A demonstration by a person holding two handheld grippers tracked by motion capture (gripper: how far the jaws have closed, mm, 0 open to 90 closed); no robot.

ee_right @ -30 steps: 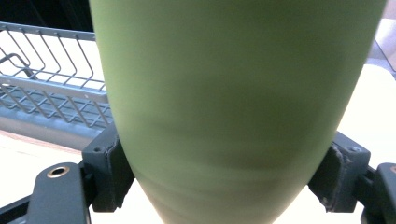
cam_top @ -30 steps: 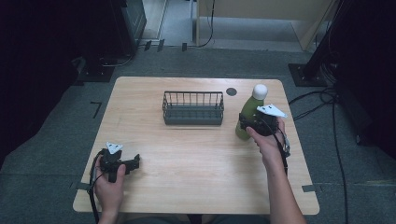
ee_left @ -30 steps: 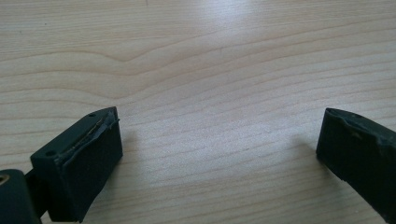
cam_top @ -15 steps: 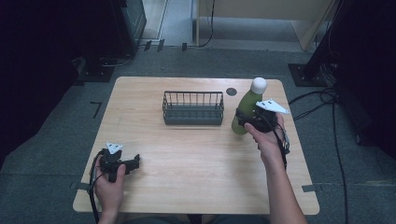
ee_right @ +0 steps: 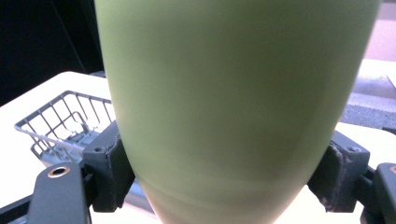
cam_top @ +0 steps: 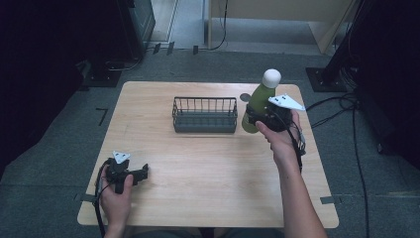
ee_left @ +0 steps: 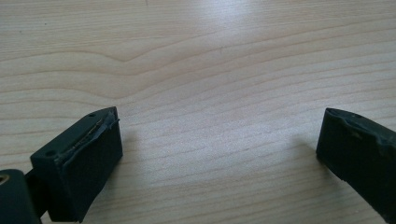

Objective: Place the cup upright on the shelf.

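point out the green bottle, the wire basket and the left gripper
green bottle [cam_top: 258, 101], high view, on its green body below the white cap
wire basket [cam_top: 204, 122], high view, on its dark front wall
left gripper [cam_top: 144, 172], high view, between its open jaw tips

text: none legible | labels: none | brands: none | numbers: none

Bottle [cam_top: 258, 101] just right of basket [cam_top: 204, 115] on table [cam_top: 208, 168].
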